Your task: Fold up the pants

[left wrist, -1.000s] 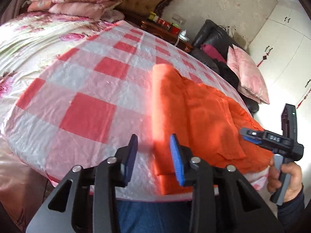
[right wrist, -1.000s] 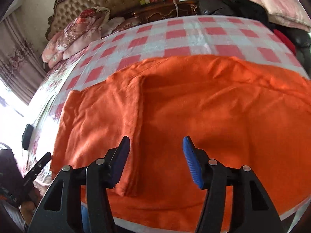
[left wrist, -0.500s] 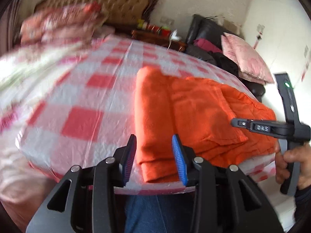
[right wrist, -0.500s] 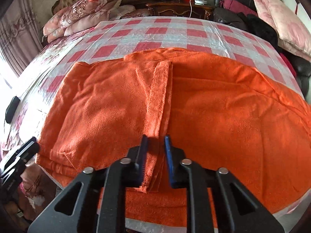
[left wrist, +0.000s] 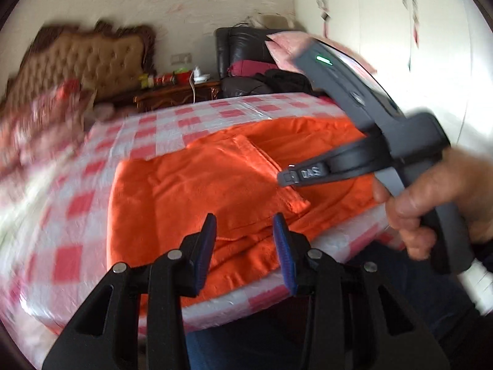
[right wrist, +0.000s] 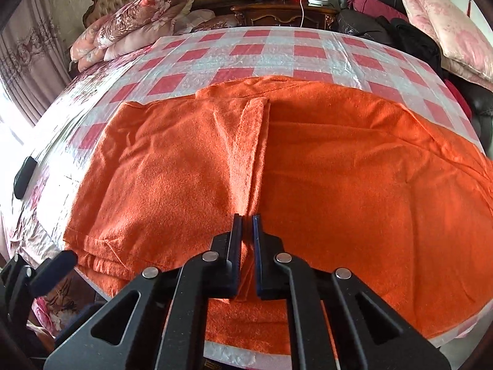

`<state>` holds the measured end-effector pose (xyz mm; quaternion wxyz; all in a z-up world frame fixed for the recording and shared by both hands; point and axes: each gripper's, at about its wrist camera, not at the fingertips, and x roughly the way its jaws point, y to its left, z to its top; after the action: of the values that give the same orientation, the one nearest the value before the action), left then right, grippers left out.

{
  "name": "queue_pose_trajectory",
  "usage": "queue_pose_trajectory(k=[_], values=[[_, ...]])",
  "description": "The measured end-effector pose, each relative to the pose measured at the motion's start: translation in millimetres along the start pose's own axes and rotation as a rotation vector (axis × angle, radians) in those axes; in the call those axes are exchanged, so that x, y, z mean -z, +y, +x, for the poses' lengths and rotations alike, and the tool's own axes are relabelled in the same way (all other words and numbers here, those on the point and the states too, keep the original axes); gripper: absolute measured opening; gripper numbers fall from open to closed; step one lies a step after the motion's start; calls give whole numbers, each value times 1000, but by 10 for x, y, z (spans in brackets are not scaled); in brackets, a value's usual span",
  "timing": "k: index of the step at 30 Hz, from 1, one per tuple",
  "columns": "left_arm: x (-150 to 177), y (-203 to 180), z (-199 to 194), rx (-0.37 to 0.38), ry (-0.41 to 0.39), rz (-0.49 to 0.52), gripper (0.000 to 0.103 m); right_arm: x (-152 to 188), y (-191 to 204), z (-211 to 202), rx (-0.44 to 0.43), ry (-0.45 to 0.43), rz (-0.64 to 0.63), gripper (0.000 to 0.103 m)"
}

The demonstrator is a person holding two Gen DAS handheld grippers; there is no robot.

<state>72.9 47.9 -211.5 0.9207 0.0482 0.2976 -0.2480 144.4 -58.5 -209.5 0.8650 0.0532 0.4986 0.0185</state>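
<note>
Orange pants (right wrist: 339,169), folded edge between right hand-held gripper (right wrist: 247,231) fingers.

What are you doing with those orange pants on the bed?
A person is folding the orange pants on the checkered sheet with a gripper in each hand. One part is already folded over. The right gripper is pinched shut on the edge of that folded flap, near the front of the bed. The left gripper is open and hovers over the near edge of the pants without holding anything.
</note>
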Motion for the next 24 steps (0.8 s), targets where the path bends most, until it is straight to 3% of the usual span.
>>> queue_pose_trajectory(k=[5,6,8,12,14,19,22,24], values=[[133,871,-183,-45,12,-373,38,29,-131,-42,50,13,24,4],[212,1119,-200,-35,23,-479,38,36,-156,-54,57,12,26,4],[314,1375,-200,-7,44,-587,38,35,-185,-121,46,-3,39,4],[424,1674,-110,94,66,-753,38,1,0,-275,-26,-51,-11,4],[499,1749,5,169,116,-836,38,2,148,-279,-93,-37,-44,5],[666,1904,140,362,129,-1034,37,28,404,-190,-156,-6,-97,5],[782,2012,209,461,137,-1165,37,49,581,-129,-139,-2,-169,5],[812,2011,244,500,154,-1200,37,78,623,-41,-112,33,-179,5]])
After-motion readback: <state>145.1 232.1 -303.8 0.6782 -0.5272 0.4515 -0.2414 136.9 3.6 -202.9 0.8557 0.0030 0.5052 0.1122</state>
